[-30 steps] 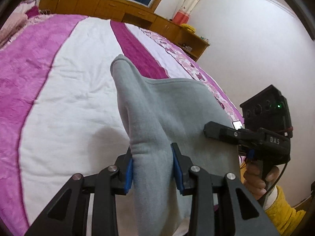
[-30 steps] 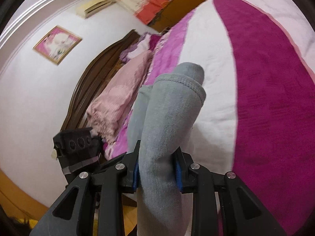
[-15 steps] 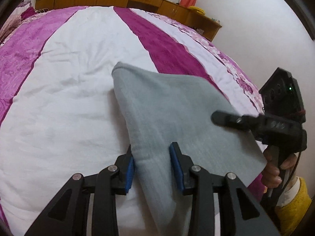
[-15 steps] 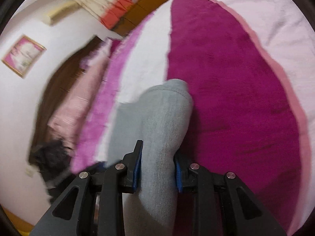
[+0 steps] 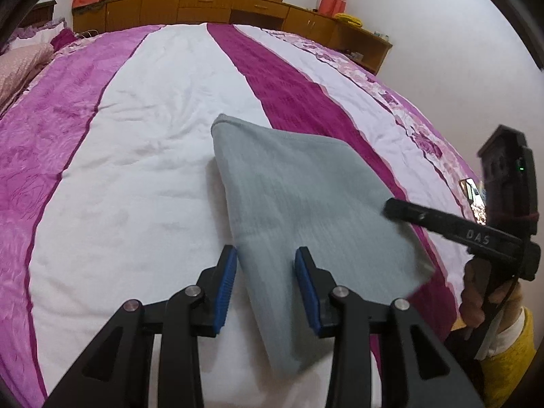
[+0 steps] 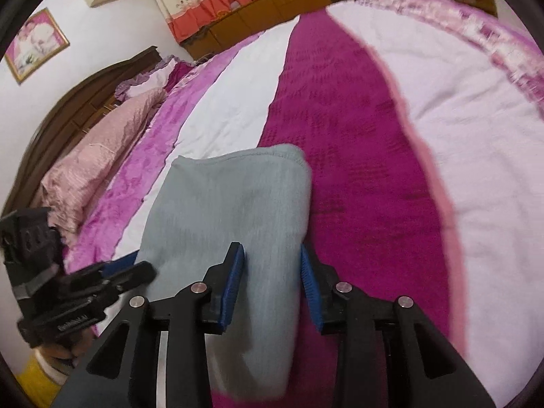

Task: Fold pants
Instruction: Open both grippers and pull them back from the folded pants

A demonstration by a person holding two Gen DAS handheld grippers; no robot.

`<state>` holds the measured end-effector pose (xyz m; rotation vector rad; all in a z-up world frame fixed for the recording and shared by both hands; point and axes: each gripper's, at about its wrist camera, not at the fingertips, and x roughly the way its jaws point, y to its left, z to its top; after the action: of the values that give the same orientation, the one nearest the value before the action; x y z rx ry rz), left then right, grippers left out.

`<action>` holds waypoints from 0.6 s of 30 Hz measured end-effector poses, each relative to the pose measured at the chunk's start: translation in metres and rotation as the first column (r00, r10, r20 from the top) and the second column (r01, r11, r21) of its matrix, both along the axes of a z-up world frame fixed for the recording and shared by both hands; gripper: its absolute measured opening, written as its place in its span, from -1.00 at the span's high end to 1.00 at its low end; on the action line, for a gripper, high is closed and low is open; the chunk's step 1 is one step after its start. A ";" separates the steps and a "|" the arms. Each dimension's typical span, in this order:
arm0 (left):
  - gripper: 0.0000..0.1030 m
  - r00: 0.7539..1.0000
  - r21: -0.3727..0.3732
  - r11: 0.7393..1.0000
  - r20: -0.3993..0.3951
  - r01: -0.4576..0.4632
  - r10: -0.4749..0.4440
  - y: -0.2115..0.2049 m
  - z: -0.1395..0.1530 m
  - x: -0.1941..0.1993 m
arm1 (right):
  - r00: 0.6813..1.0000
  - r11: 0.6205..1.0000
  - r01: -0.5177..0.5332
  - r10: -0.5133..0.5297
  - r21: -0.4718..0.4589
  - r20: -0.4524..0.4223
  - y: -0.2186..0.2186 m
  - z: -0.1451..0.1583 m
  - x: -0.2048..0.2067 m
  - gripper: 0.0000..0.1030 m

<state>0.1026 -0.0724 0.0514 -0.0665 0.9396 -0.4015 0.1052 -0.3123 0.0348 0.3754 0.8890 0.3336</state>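
Note:
The grey pants [image 5: 299, 204] are a folded slab stretched out low over the striped bed. My left gripper [image 5: 267, 289] is shut on their near left edge, with the cloth between the blue pads. My right gripper [image 6: 272, 289] is shut on the near right edge of the pants [image 6: 231, 210]. In the left wrist view the right gripper [image 5: 397, 209] reaches in from the right onto the cloth. In the right wrist view the left gripper [image 6: 136, 272] shows at the lower left, at the cloth's edge.
The bed cover [image 5: 142, 156] has white, pink and magenta stripes. A pink pillow [image 6: 98, 156] and dark wooden headboard [image 6: 68, 108] lie to the left. Wooden cabinets [image 5: 238, 6] and curtains stand beyond the bed's far edge. A white wall is at the right.
Both grippers have swung the pants forward and down from hanging upright to lying spread low over the bed. Both stay shut on the cloth.

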 end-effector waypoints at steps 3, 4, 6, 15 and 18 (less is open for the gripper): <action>0.26 1.000 0.022 0.999 -0.014 -0.026 0.026 0.002 -0.002 -0.011 | 1.000 0.999 0.003 -0.002 -0.039 0.027 -0.004 0.014 -0.021 0.47; 0.26 0.999 0.026 0.999 -0.015 -0.034 0.034 0.003 -0.003 -0.014 | 1.000 0.999 0.003 -0.002 -0.039 0.029 -0.004 0.016 -0.028 0.47; 0.25 0.999 0.044 0.998 -0.017 -0.047 0.047 0.004 -0.008 -0.017 | 1.000 1.000 0.005 -0.004 -0.022 0.020 -0.004 0.017 -0.041 0.47; 0.22 0.995 0.054 0.995 -0.048 -0.087 0.090 0.007 -0.032 -0.013 | 0.998 0.992 -0.030 0.022 -0.122 -0.065 0.016 -0.014 -0.042 0.47; 0.22 0.994 0.066 0.993 -0.041 -0.099 0.102 0.008 -0.026 -0.018 | 0.998 0.993 -0.022 0.015 -0.120 -0.060 0.015 -0.015 -0.041 0.46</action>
<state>0.0848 -0.0646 0.0258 -0.0641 0.9876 -0.2770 0.0639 -0.2968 0.0200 0.2668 0.9658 0.2860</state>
